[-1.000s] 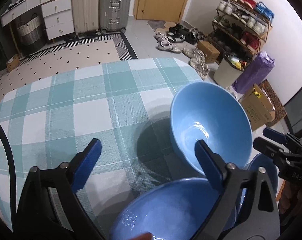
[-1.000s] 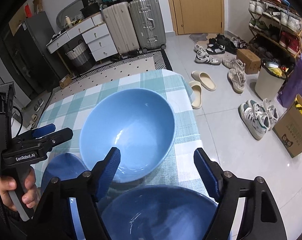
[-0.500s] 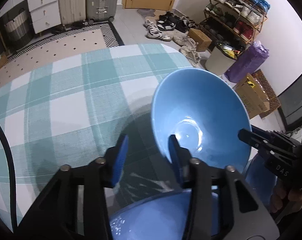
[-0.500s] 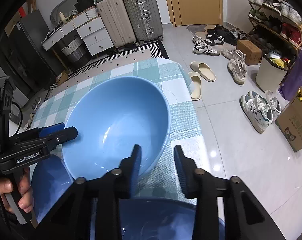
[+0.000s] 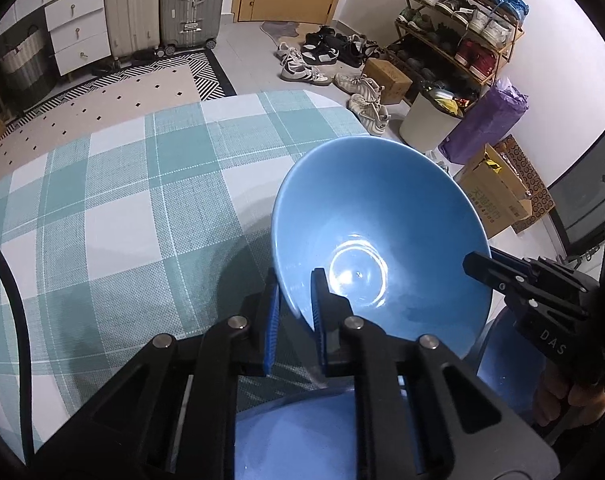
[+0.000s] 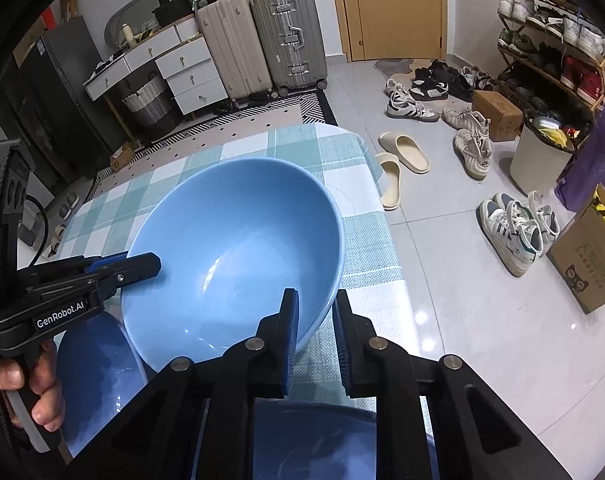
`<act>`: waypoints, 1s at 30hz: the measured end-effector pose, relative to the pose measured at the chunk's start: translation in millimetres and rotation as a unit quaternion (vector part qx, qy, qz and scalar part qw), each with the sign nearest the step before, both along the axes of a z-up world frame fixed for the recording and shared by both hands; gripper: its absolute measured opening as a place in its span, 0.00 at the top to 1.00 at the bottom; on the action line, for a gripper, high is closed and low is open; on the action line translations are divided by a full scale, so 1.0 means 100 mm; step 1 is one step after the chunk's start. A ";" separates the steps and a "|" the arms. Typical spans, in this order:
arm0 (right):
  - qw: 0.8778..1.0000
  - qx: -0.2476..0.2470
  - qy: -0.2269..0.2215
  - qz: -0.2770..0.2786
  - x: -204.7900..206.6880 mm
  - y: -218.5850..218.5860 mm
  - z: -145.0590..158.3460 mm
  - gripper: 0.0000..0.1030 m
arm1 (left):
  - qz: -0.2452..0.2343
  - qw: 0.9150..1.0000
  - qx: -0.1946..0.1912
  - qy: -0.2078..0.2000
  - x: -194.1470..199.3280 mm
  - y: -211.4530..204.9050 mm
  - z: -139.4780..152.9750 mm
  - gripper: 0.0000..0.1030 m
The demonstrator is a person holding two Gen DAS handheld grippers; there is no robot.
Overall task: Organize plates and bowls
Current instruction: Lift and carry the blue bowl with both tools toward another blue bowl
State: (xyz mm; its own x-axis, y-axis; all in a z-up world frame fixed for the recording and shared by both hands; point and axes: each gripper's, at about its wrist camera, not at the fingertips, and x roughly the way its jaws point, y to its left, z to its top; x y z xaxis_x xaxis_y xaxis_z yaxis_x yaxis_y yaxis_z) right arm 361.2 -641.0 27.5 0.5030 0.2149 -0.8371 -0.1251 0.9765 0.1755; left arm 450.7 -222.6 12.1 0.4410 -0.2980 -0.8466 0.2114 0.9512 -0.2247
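With both sets of jaws having just closed, the left gripper (image 5: 294, 312) pinches the blue bowl (image 5: 382, 240) at its 7 o'clock rim and the right gripper (image 6: 316, 336) pinches its 5 o'clock rim. Bowl sits over the checked tablecloth (image 5: 122, 200), two more blue dishes (image 6: 94, 380) nearer the camera.

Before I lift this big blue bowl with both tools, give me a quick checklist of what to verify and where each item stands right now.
1. Left tool clamped on the big blue bowl: ok, its jaws have just been closing and now pinch the near-left rim.
2. Right tool clamped on the same bowl: ok, just closed on the opposite rim.
3. Grips on opposite sides for balance: ok.
4. Bowl empty: ok, only glare inside.
5. Bowl level: not ok, it looks tilted in both views.
6. Clear of the near bowl and the blue dish beside it: cannot tell, edges overlap in the views.
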 end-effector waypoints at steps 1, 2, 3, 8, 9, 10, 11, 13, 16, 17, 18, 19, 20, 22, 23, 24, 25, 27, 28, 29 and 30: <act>1.000 0.000 -0.001 0.000 0.00 0.00 0.00 0.83 | 0.000 1.000 0.000 -0.001 -0.01 0.00 0.00 0.88; 1.000 -0.003 -0.003 0.000 -0.01 0.00 0.01 0.83 | -0.001 1.000 -0.001 -0.002 -0.01 0.00 0.01 0.88; 1.000 -0.005 -0.005 0.001 -0.01 0.00 0.02 0.83 | -0.001 1.000 -0.002 -0.004 0.00 0.00 0.01 0.88; 1.000 -0.008 -0.015 -0.001 -0.05 0.00 0.07 0.83 | -0.003 1.000 -0.007 -0.015 -0.05 -0.01 0.09 0.88; 1.000 -0.009 -0.018 -0.001 -0.06 -0.01 0.08 0.83 | -0.003 1.000 -0.007 -0.018 -0.07 -0.01 0.11 0.88; 1.000 -0.009 -0.021 -0.002 -0.07 -0.01 0.09 0.83 | -0.002 1.000 -0.008 -0.020 -0.08 -0.01 0.14 0.88; 1.000 -0.008 -0.024 -0.002 -0.08 -0.01 0.11 0.83 | -0.002 1.000 -0.010 -0.023 -0.10 -0.01 0.17 0.88; 1.000 -0.008 -0.030 -0.003 -0.11 -0.02 0.14 0.83 | -0.002 1.000 -0.011 -0.029 -0.14 -0.01 0.22 0.88; 0.999 -0.010 -0.040 -0.003 -0.17 -0.03 0.21 0.83 | -0.003 0.999 -0.011 -0.039 -0.21 -0.01 0.33 0.88; 0.999 -0.010 -0.042 -0.003 -0.18 -0.03 0.24 0.83 | -0.002 0.999 -0.012 -0.042 -0.24 -0.01 0.37 0.88; 0.999 -0.009 -0.047 -0.003 -0.21 -0.03 0.27 0.83 | -0.002 0.999 -0.013 -0.045 -0.26 -0.01 0.41 0.88; 0.999 -0.009 -0.050 -0.003 -0.23 -0.03 0.30 0.83 | -0.002 0.999 -0.013 -0.048 -0.30 -0.01 0.45 0.88; 0.999 -0.009 -0.054 -0.002 -0.25 -0.03 0.33 0.83 | -0.003 0.999 -0.014 -0.050 -0.33 -0.01 0.48 0.88; 0.998 -0.008 -0.061 -0.001 -0.31 -0.04 0.40 0.83 | -0.002 0.998 -0.015 -0.056 -0.40 0.01 0.57 0.88; 0.998 -0.008 -0.065 -0.001 -0.33 -0.04 0.43 0.83 | -0.002 0.998 -0.016 -0.058 -0.44 0.01 0.60 0.88; 0.998 -0.008 -0.070 0.000 -0.37 -0.04 0.47 0.83 | 0.000 0.998 -0.018 -0.060 -0.48 0.01 0.64 0.88; 0.997 -0.008 -0.075 0.001 -0.41 -0.04 0.51 0.83 | 0.000 0.998 -0.019 -0.062 -0.50 0.02 0.67 0.88; 0.997 -0.008 -0.082 0.002 -0.47 -0.03 0.59 0.83 | 0.000 0.997 -0.018 -0.069 -0.59 0.02 0.76 0.88; 0.996 -0.008 -0.085 0.002 -0.49 -0.03 0.62 0.83 | 0.000 0.997 -0.017 -0.071 -0.62 0.03 0.79 0.88; 0.996 -0.008 -0.087 0.003 -0.52 -0.03 0.64 0.83 | 0.000 0.997 -0.017 -0.074 -0.66 0.03 0.83 0.88; 0.996 -0.009 -0.090 0.004 -0.56 -0.03 0.68 0.83 | 0.001 0.997 -0.018 -0.076 -0.71 0.03 0.87 0.88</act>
State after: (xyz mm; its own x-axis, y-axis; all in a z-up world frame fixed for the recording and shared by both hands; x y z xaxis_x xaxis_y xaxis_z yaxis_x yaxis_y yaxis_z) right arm 305.6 -644.0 95.2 0.6435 0.2060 -0.7372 -0.1610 0.9780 0.1327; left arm 380.0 -219.5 99.0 0.5642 -0.3264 -0.7584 0.2445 0.9434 -0.2242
